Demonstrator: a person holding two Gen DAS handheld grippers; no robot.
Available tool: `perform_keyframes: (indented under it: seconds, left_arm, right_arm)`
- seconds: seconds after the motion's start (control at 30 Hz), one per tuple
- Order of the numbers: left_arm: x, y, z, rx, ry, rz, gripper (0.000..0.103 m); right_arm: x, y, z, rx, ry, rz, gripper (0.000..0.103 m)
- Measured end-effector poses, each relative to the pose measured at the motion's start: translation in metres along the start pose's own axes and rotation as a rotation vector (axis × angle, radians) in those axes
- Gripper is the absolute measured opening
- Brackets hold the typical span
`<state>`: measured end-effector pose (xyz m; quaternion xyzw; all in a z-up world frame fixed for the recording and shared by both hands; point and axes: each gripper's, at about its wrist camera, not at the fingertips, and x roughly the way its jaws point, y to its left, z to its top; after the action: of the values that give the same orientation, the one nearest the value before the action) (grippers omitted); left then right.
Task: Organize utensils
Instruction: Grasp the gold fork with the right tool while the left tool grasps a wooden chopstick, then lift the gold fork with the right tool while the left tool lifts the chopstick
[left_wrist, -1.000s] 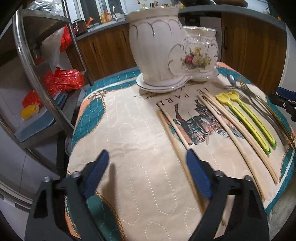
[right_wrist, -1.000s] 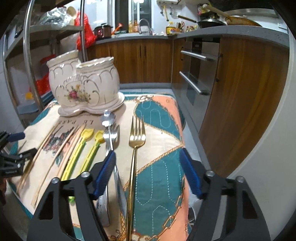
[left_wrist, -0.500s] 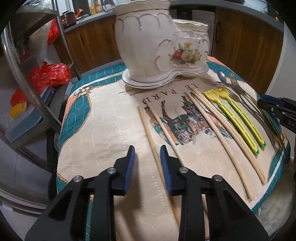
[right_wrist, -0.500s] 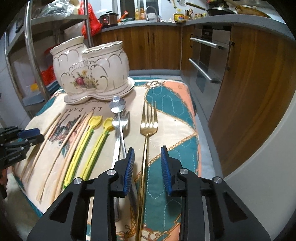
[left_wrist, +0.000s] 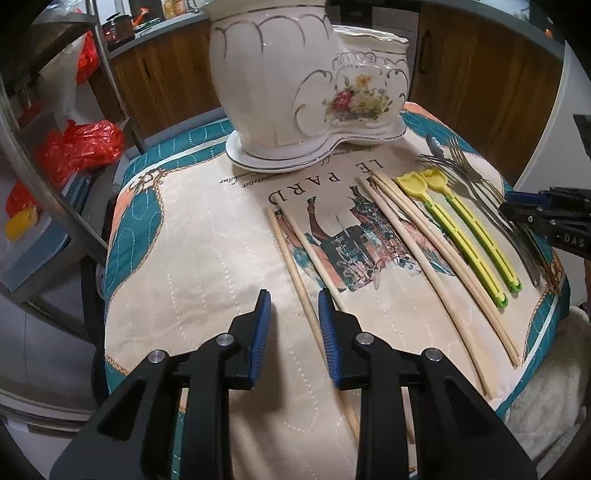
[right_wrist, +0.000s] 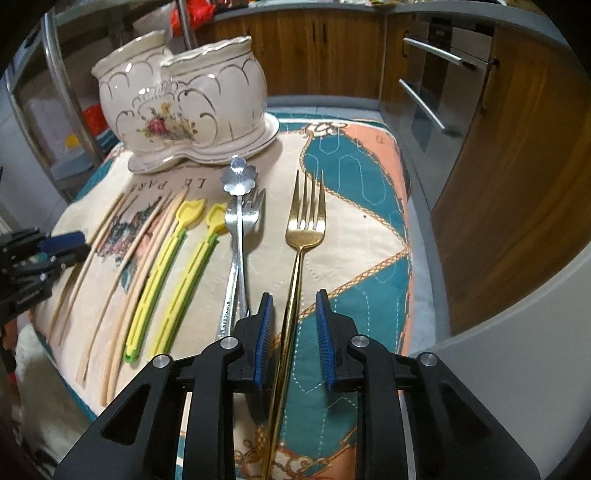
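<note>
A white two-cup ceramic holder (left_wrist: 310, 85) with a flower print stands at the back of the quilted mat (left_wrist: 192, 258); it also shows in the right wrist view (right_wrist: 184, 103). Wooden chopsticks (left_wrist: 295, 269), two yellow-green spoons (left_wrist: 469, 236) and metal forks (left_wrist: 476, 184) lie in a row. My left gripper (left_wrist: 293, 301) is partly open, its jaws on either side of the leftmost chopstick. My right gripper (right_wrist: 293, 306) is partly open, its jaws on either side of the gold fork's (right_wrist: 304, 221) handle. A silver fork (right_wrist: 240, 221) and flower-handled spoon (right_wrist: 239, 175) lie just left of it.
A metal shelf rack (left_wrist: 48, 166) with red bags (left_wrist: 79, 144) stands left of the table. Wooden cabinets (left_wrist: 480, 81) and an oven (right_wrist: 436, 85) are behind and to the right. The mat's front edge is close beneath both grippers.
Both grippers went from wide open to a narrow gap and moved forward. The left now straddles the leftmost chopstick and the right straddles the gold fork's handle.
</note>
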<state>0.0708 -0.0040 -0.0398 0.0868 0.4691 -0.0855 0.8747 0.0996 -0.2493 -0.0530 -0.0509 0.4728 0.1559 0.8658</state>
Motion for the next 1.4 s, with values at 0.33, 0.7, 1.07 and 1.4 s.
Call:
perform_keyframes:
  seconds: [0.33, 0.7, 1.07, 1.4]
  left_arm:
    - [0.007, 0.007, 0.010, 0.010, 0.052, -0.053, 0.014]
    - [0.002, 0.009, 0.002, 0.000, -0.036, -0.103, 0.005]
    - [-0.023, 0.021, 0.002, -0.029, -0.193, -0.154, 0.005]
    - [-0.065, 0.030, 0.000, -0.032, -0.507, -0.158, 0.005]
  right_arm:
    - [0.002, 0.000, 0.009, -0.022, 0.069, 0.019, 0.009]
    - [-0.008, -0.015, 0.001, 0.028, -0.010, 0.045, 0.007]
    - [-0.055, -0.014, -0.007, 0.027, -0.239, 0.074, 0.007]
    - [-0.098, 0.013, -0.012, -0.028, -0.533, 0.056, 0.007]
